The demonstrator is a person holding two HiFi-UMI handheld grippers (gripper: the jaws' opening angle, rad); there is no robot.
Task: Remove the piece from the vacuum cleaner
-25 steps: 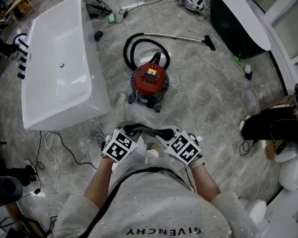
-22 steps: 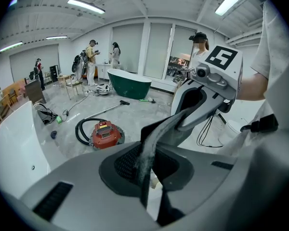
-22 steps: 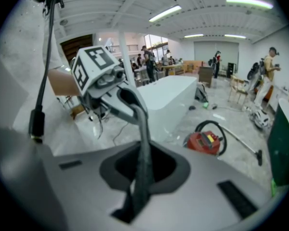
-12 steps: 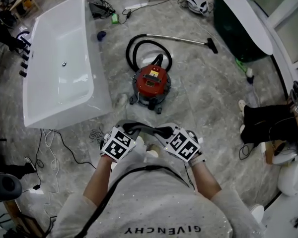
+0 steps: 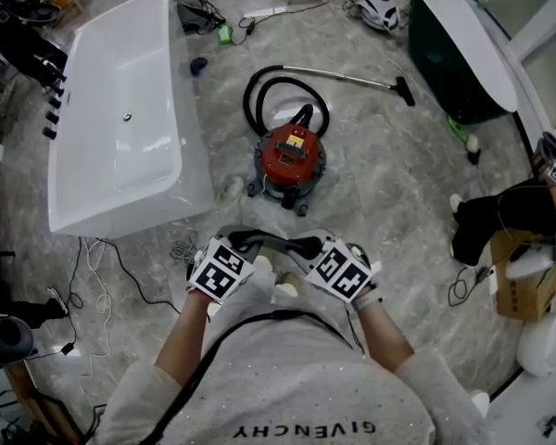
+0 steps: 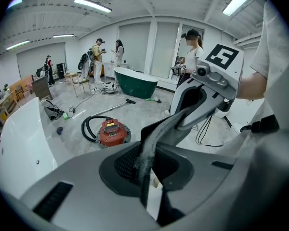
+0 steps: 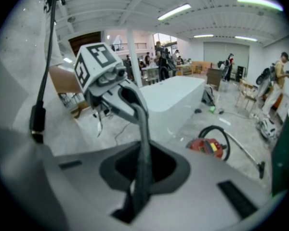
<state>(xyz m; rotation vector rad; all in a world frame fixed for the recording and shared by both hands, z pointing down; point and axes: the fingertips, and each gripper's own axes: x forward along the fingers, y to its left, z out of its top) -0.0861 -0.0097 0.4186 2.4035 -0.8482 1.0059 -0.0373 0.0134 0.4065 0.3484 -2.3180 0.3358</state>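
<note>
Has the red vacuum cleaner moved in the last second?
No. The vacuum cleaner keeps its place beside the white bathtub; only the view shifted.

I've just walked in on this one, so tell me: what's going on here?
A person stands holding the left gripper and the right gripper close together in front of the chest. Both are shut, with nothing between their jaws. The red vacuum cleaner sits on the floor ahead, beside a white bathtub, with its black hose looped behind it. Neither gripper is at the vacuum cleaner, so removing the piece has not begun.
</note>
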